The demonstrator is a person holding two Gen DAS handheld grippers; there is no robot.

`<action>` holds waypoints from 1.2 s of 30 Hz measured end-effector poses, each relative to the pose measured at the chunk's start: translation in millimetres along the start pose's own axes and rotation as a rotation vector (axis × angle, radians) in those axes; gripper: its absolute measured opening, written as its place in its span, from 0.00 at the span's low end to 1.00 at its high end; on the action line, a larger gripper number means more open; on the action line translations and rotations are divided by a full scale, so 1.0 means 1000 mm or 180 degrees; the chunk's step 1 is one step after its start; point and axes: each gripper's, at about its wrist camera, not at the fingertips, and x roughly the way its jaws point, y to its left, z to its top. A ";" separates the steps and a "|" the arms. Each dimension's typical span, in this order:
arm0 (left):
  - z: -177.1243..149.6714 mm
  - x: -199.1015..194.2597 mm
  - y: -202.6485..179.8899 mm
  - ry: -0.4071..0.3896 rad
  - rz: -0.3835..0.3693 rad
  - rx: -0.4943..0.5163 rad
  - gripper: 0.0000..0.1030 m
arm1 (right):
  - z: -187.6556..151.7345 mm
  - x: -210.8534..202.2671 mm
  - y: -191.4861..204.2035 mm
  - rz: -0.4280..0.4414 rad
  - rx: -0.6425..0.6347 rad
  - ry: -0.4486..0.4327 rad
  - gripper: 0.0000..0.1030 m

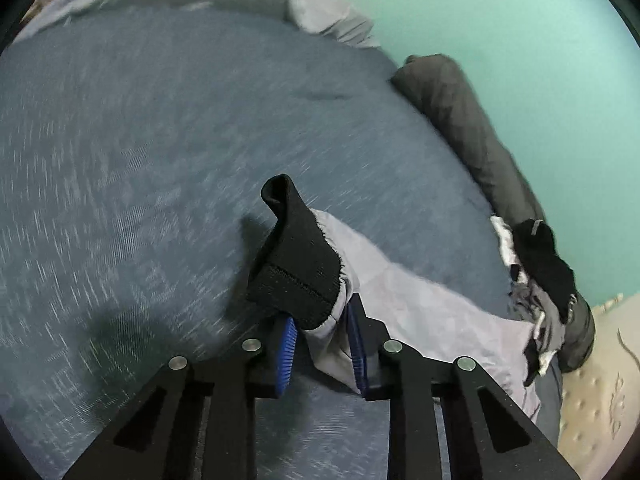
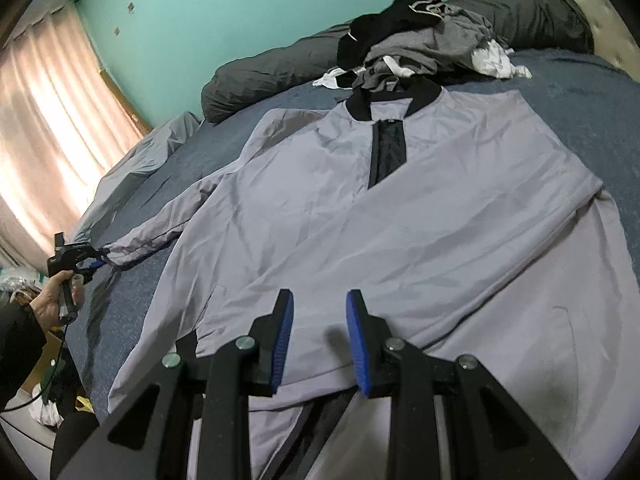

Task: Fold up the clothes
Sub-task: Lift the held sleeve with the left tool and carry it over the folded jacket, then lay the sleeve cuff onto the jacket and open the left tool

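On blue bed point(image 2: 580, 92), jacket point(image 2: 400, 220) flat, collar point(image 2: 396, 98) far, left tool point(image 1: 320, 320) pinching cuff point(image 1: 296, 268)

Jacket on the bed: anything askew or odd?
Mostly flat, front up. The jacket has its zip open partway below the collar, showing dark lining. One sleeve is stretched sideways, its black cuff pinched in the left gripper. Right gripper hovers open over the hem. No damage visible.

Jacket point(image 2: 400, 220) flat on bed point(image 2: 580, 92); clothes pile point(image 2: 420, 44) behind collar.
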 end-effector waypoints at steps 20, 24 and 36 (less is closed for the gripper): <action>0.036 -0.126 -0.249 -0.0396 -0.0944 0.1176 0.19 | 0.008 -0.040 -0.018 0.0067 0.0216 -0.0042 0.26; 0.000 -0.142 -0.330 -0.0250 -0.1367 0.1579 0.18 | 0.007 -0.066 -0.023 0.0006 0.0131 0.0001 0.26; -0.221 -0.111 -0.483 0.0842 -0.2033 0.2536 0.16 | 0.007 -0.141 -0.058 -0.0248 0.0244 0.0039 0.26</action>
